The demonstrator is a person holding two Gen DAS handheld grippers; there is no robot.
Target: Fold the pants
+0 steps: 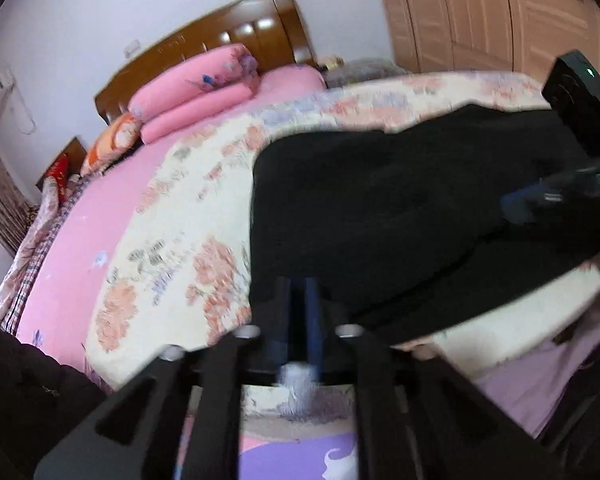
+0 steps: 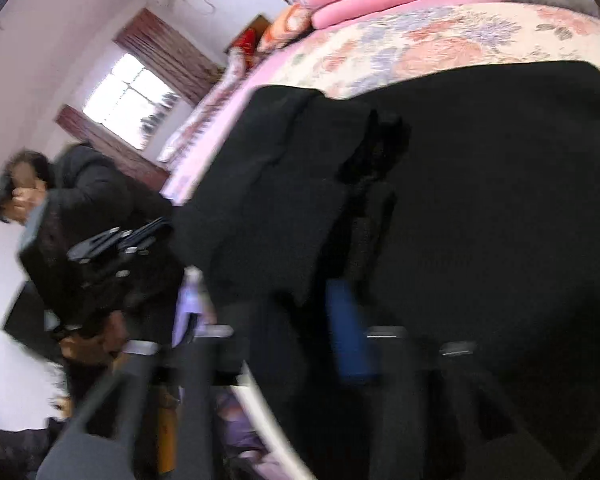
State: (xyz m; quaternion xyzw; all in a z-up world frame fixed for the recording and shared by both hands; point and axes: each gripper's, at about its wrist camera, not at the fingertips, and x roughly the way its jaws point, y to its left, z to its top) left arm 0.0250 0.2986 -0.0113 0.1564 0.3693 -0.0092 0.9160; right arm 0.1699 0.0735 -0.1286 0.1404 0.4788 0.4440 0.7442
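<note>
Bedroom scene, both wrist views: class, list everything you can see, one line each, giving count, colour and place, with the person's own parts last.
pants: one, black, spread on the floral quilt near the bed's edge
floral quilt: one, cream with peach flowers, over the bed
sheet: one, pink, beside the quilt
rolled bedding: one stack, pink, against the headboard
headboard: one, brown wood, at the wall
wardrobe: one, light wood, beyond the bed
window: one, bright, brown curtains
left gripper: one, black, fingers close together at the pants' edge
right gripper: one, black, blurred, over the pants
</note>
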